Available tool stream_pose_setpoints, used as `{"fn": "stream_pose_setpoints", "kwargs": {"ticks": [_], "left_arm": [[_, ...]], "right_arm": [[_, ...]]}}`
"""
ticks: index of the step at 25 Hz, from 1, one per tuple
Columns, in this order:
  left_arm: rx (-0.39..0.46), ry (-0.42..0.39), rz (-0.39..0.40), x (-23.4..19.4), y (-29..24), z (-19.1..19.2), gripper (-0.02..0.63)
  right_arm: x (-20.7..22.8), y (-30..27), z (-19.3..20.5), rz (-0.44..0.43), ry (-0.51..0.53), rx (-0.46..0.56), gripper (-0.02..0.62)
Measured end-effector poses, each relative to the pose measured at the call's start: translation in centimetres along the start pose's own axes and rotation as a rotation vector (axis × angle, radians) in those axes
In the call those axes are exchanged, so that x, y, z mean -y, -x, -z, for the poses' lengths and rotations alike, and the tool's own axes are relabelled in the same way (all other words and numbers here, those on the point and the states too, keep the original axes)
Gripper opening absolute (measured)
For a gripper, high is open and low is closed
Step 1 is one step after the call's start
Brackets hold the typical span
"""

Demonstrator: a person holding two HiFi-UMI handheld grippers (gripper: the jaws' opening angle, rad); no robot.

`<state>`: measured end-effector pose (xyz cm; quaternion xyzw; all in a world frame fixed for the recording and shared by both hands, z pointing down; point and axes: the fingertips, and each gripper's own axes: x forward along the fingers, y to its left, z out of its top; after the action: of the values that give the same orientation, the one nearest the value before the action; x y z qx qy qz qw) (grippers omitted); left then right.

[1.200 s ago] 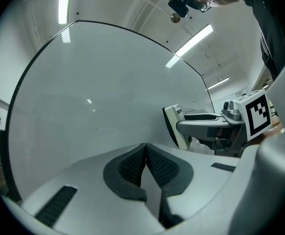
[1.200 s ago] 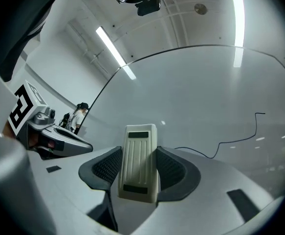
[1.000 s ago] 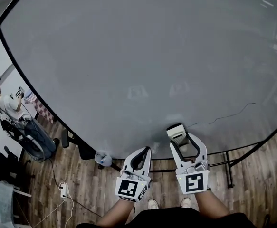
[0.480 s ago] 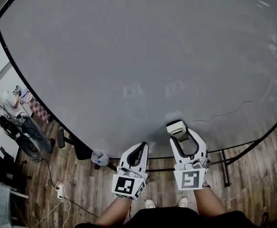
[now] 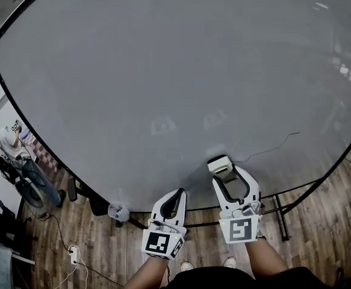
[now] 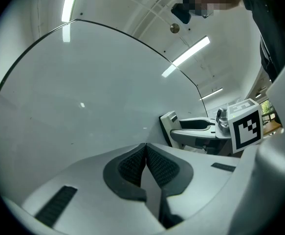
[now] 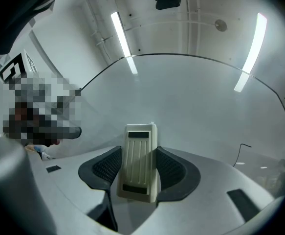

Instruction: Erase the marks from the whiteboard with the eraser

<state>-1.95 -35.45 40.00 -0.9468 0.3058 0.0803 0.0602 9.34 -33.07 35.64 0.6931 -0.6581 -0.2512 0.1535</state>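
**Gripping the eraser low at the whiteboard**

Holds the cream eraser (image 7: 140, 163) upright in the right gripper (image 7: 138, 154), squeezed from both sides by the dark ribbed pads, top end sticking out past the jaw tips. From the head view, places it at the lower middle of the whiteboard (image 5: 163, 71), just above the bottom edge; touching the surface or barely off it, cannot tell. Shows a thin dark mark (image 5: 271, 149) on the board to the right of the eraser, starting near it and rising toward the right. Has the left gripper (image 6: 145, 147) clenched on nothing, pads pressed together, just left of the right one and lower, below the board's edge over the wooden floor (image 5: 97, 245).
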Motion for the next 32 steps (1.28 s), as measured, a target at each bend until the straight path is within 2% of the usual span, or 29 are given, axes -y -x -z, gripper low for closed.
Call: {"fn": "stream_pose_setpoints", "kwargs": {"ticks": [7, 16, 22, 32], "left_arm": [[-0.003, -0.028, -0.022, -1.1, -1.2, -0.5, 0.02], [0.021, -0.021, -0.002, 0.6, -2.3, -1.4, 0.02], [-0.027, -0.014, -0.01, 0.6, -3.5, -0.8, 0.02], [-0.009, -0.037, 0.077, 6.1, -6.4, -1.8, 0.02]], "right_arm": [[0.7, -0.4, 0.0, 0.014, -0.011, 0.018, 0.249], [3.4, 0.8, 0.0, 0.043, 0.008, 0.015, 0.249], [4.9, 0.9, 0.3, 0.075, 0.028, 0.004, 0.249], [10.5, 3.2, 1.7, 0.139, 0.04, -0.019, 0.249]]}}
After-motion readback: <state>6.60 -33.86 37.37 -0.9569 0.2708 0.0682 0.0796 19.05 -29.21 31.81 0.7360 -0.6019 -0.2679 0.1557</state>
